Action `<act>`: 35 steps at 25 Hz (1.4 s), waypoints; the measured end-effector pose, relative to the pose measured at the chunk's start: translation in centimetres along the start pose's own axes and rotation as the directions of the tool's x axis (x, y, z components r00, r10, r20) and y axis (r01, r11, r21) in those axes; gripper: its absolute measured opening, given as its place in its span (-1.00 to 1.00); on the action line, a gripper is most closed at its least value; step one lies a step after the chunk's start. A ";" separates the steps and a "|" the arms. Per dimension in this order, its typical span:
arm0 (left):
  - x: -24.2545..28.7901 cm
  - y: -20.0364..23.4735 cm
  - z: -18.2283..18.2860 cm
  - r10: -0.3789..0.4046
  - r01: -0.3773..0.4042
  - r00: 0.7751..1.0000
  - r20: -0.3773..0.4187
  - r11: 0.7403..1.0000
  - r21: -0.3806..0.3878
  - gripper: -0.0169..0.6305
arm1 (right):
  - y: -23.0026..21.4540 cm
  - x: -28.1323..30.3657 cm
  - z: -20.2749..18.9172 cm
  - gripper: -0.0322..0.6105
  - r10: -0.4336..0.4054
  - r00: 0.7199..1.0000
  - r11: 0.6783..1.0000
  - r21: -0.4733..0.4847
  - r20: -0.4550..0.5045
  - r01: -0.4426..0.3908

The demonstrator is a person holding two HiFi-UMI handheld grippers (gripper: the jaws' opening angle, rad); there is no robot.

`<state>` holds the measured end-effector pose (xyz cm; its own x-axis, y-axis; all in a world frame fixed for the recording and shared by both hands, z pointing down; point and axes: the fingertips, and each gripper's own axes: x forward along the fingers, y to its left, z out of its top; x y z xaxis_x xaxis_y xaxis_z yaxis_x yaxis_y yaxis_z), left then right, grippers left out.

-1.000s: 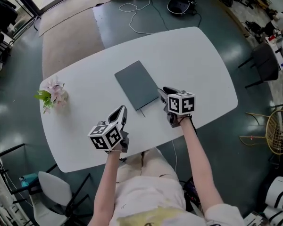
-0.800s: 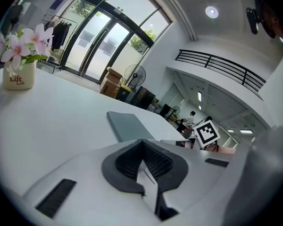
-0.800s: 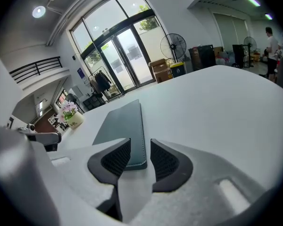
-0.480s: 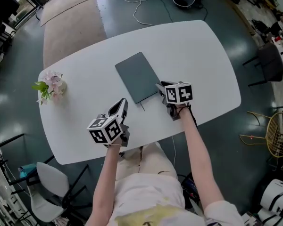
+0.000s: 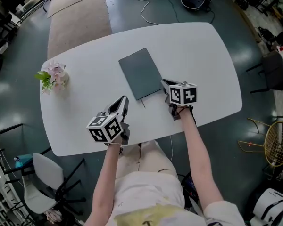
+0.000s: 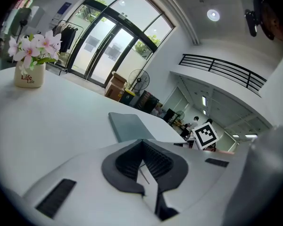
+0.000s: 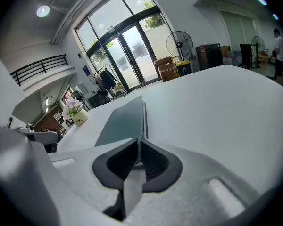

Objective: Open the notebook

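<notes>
lying flat on the table [image 5: 198, 51], the notebook [image 5: 141, 73] had its near right corner between the right gripper's [image 5: 164, 83] closing jaws; left gripper [image 5: 124, 100], jaws together, just beside its near edge.

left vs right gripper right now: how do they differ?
Grip: the right gripper has the notebook's edge between its jaws, which are closing on it. The left gripper has its jaws together with nothing between them.
Place: the right gripper's tips are at the notebook's right edge, by its near corner. The left gripper is apart from the notebook, over bare table.
Shared: both point toward the table's far side.
</notes>
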<state>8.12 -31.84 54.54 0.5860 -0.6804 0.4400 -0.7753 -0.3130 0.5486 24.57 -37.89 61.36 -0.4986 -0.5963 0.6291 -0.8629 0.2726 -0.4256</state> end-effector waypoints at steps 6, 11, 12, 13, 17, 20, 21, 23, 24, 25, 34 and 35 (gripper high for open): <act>-1.3 0.4 -0.2 0.026 -0.025 0.999 0.041 1.000 -0.015 -0.95 | 1.4 -1.1 1.2 -0.83 0.030 0.998 1.000 0.005 0.061 -0.030; -2.4 0.4 -0.3 0.030 -0.029 0.997 0.065 0.999 -0.016 -0.95 | 3.2 -2.3 2.2 -0.84 0.061 0.992 0.998 -0.009 0.108 -0.060; -2.6 0.4 -0.1 0.030 -0.029 0.997 0.071 0.999 -0.015 -0.95 | 3.5 -2.5 2.5 -0.84 0.066 0.991 0.998 -0.014 0.114 -0.064; -2.8 0.4 0.0 0.031 -0.030 0.997 0.077 0.999 -0.014 -0.95 | 3.9 -2.8 2.7 -0.84 0.069 0.990 0.998 -0.020 0.120 -0.067; -4.0 0.9 0.8 0.031 -0.030 0.995 0.099 0.999 -0.014 -0.95 | 6.0 -3.6 3.6 -0.85 0.082 0.986 0.996 -0.059 0.146 -0.074; -4.9 1.5 1.2 0.025 -0.024 0.994 0.109 1.000 -0.012 -0.95 | 7.7 -4.1 4.2 -0.85 0.078 0.984 0.993 -0.105 0.163 -0.061; -5.2 1.7 1.2 0.024 -0.022 0.993 0.111 1.000 -0.013 -0.95 | 8.3 -4.2 4.4 -0.85 0.075 0.983 0.991 -0.121 0.167 -0.055; -5.9 2.3 1.3 0.022 -0.021 0.993 0.115 1.000 -0.015 -0.95 | 9.5 -4.4 4.5 -0.85 0.065 0.983 0.987 -0.154 0.172 -0.038; -6.3 2.5 1.3 0.022 -0.020 0.993 0.116 1.000 -0.016 -0.95 | 10.0 -4.4 4.5 -0.85 0.058 0.983 0.985 -0.169 0.173 -0.028; -6.7 2.8 1.4 0.021 -0.019 0.993 0.117 1.000 -0.017 -0.95 | 10.6 -4.5 4.5 -0.85 0.050 0.984 0.983 -0.185 0.173 -0.018; -10.3 5.9 2.2 0.026 -0.022 0.990 0.142 0.999 -0.029 -0.95 | 15.4 -4.3 4.2 -0.85 -0.008 0.981 0.954 -0.292 0.192 0.065; -10.7 6.2 2.2 0.026 -0.021 0.989 0.143 0.999 -0.030 -0.95 | 15.9 -4.3 4.1 -0.85 -0.011 0.981 0.951 -0.302 0.193 0.070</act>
<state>-3.44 -27.99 51.64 0.5263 -0.7759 0.3477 -0.7802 -0.2781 0.5603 13.29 -34.07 49.22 -0.4640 -0.7335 0.4967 -0.8801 0.4456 -0.1640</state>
